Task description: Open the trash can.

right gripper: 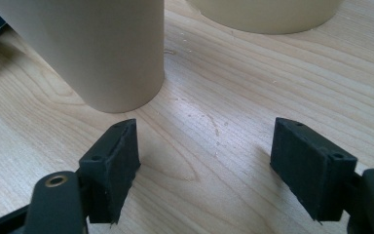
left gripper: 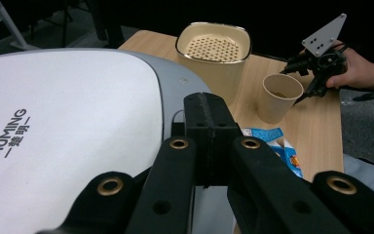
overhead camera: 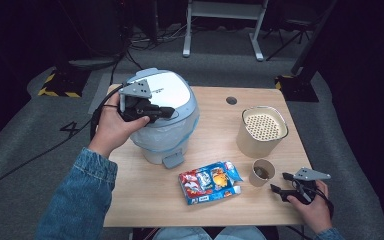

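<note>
**Left gripper closed above bin lid; right gripper open by cup**

High view: the left gripper [overhead camera: 167, 113] is held over the bin [overhead camera: 167, 130], far left on the table [overhead camera: 145, 200].

Left gripper view: its jaws are pressed together, empty, above the white lid [left gripper: 73, 122].

Right gripper view: the right gripper [right gripper: 204, 165] is spread wide, empty, just near of the paper cup [right gripper: 92, 48].

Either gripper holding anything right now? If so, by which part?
Nothing held. The left gripper is shut and empty above the white-lidded grey bin; the right gripper is open on the table, beside the tan paper cup, not touching it.
</note>
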`<state>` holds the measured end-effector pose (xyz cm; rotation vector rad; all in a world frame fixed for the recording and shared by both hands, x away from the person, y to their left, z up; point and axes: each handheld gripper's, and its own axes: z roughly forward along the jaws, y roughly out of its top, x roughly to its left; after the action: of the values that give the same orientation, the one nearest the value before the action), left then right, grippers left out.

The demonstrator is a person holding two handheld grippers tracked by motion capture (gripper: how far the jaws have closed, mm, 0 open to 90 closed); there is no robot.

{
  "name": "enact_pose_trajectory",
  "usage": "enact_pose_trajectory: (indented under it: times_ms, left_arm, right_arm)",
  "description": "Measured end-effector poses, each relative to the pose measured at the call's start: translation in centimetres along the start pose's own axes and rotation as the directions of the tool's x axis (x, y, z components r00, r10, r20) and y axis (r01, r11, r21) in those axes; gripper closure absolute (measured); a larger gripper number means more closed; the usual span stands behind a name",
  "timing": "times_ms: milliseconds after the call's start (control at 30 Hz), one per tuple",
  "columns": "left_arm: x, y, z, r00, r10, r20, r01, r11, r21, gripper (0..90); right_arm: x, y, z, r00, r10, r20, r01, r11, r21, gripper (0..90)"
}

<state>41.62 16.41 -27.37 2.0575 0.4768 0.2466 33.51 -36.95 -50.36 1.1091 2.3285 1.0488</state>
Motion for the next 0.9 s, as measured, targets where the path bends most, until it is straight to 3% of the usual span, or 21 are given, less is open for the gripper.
enact_pose_trajectory:
  times_ms: [433,600,733,900]
  left_arm:
    - [0.13,0.1,0.27,0.9981,-0.051,-0.034,0.052,0.9985,0.017,90.0]
    - [-0.16,0.1,0.34,0.9979,-0.041,-0.051,0.042,0.999,0.016,90.0]
    - [-0.37,0.04,0.49,0.9988,-0.039,-0.03,0.04,0.9988,0.027,90.0]
    - [-0.45,0.05,0.48,0.9978,-0.04,-0.054,0.041,0.9987,0.029,90.0]
  right_arm:
    - [0.0,0.0,0.0,1.0,0.0,0.0,0.0,1.0,0.0,26.2]
    - [0.0,0.0,0.0,1.0,0.0,0.0,0.0,1.0,0.0,26.2]
    - [0.0,0.0,0.0,1.0,0.0,0.0,0.0,1.0,0.0,26.2]
    - [0.01,0.01,0.0,1.0,0.001,0.0,-0.001,1.0,0.001,26.2]
